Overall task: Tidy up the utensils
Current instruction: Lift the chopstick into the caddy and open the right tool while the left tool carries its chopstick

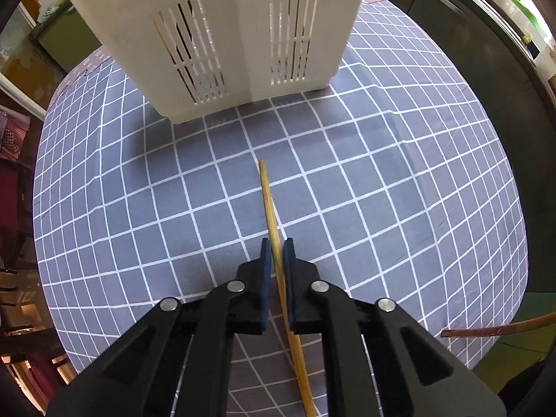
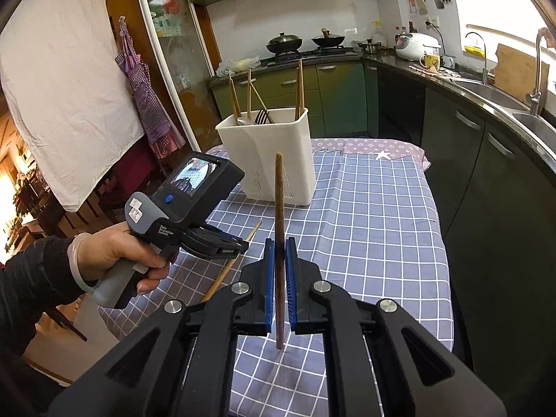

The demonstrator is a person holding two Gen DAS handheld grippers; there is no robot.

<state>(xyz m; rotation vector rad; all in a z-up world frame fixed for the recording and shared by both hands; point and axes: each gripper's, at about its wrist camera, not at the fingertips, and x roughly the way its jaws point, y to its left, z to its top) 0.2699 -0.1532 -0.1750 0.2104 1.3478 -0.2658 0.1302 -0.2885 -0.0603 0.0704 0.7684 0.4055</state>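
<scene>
A pale bamboo chopstick point(image 1: 274, 229) is lying on the checked cloth of the counter point(image 1: 399, 208), its tip pointing toward twelve o'clock in the left wrist view, and the left tongs point(image 1: 277, 255) are closing narrowly on it, their blue pads pressing its shaft from either side. In the right wrist view the same chopstick point(image 2: 239, 250) is showing beneath the left tongs point(image 2: 239, 246), running from about seven o'clock to one o'clock across the cloth. The right tongs point(image 2: 279, 255) are gripping a dark brown chopstick point(image 2: 279, 208) that is standing nearly upright between their pads, its top reaching toward twelve o'clock. That dark chopstick's end point(image 1: 493, 328) is poking into the left wrist view at about four o'clock. Beyond both, at twelve o'clock, a white slotted utensil holder point(image 2: 278, 160) is standing on the counter, holding more chopsticks point(image 2: 299, 87), a fork point(image 2: 263, 116) and a spoon point(image 2: 243, 120) upright. At nine o'clock in the right wrist view, a person's hand point(image 2: 114, 253), in a dark sleeve with a pale bangle point(image 2: 78, 264), is holding the left tool's grey handle. A sink point(image 2: 504, 100) is lying along the kitchen worktop at two o'clock.
</scene>
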